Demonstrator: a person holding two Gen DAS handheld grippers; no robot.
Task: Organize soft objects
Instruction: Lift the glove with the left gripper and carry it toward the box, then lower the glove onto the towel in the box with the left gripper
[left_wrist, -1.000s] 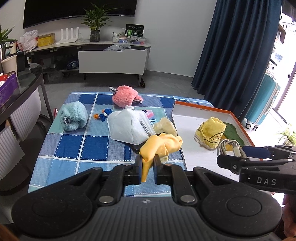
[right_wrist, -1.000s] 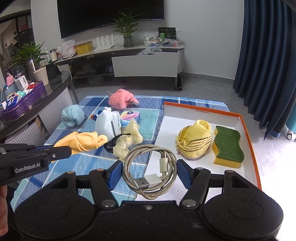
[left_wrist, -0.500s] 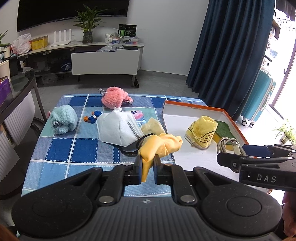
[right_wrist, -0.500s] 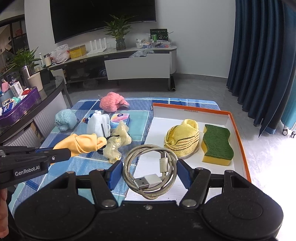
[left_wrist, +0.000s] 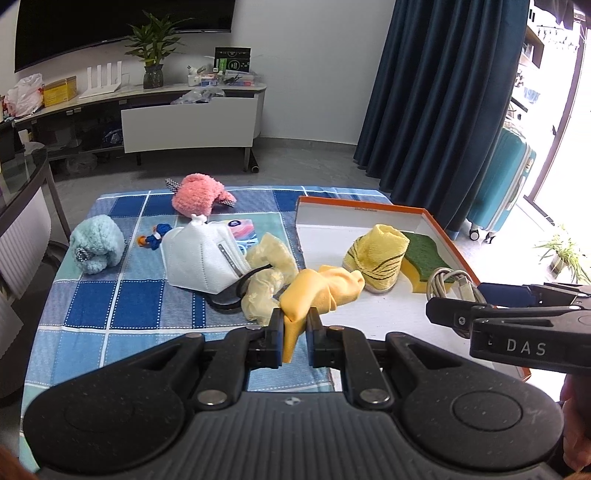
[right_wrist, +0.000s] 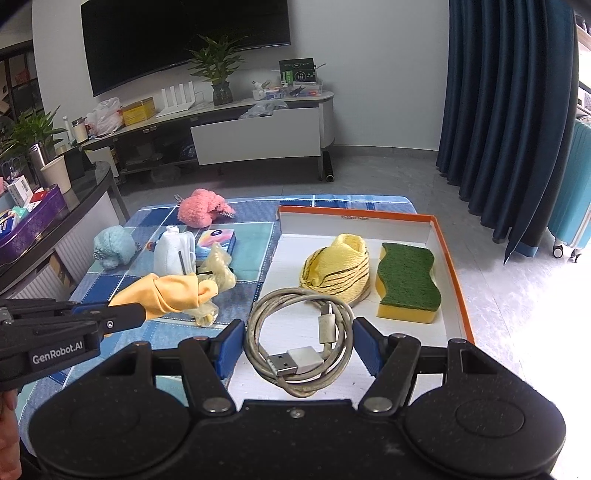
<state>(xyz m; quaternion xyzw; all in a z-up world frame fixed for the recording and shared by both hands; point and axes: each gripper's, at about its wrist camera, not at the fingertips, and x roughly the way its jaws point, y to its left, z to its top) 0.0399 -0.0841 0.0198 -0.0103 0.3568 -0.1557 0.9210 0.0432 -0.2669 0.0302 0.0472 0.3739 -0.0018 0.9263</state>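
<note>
My left gripper is shut on an orange-yellow cloth and holds it above the table by the left wall of the orange-rimmed white tray. The cloth also shows in the right wrist view. In the tray lie a yellow striped cloth and a green-and-yellow sponge. My right gripper is open, its jaws on either side of a coiled grey USB cable at the tray's near end. On the blue checked cloth lie a pink plush and a light-blue plush.
A white face mask, a pale yellow crumpled bag, a black ring, a small blue-orange toy and a colourful packet lie mid-table. A dark glass side table stands left; curtains and a suitcase stand right.
My left gripper has carried the orange-yellow cloth to the right, closer to the tray's edge. The right gripper stays open around the cable, which has not moved between its jaws.
</note>
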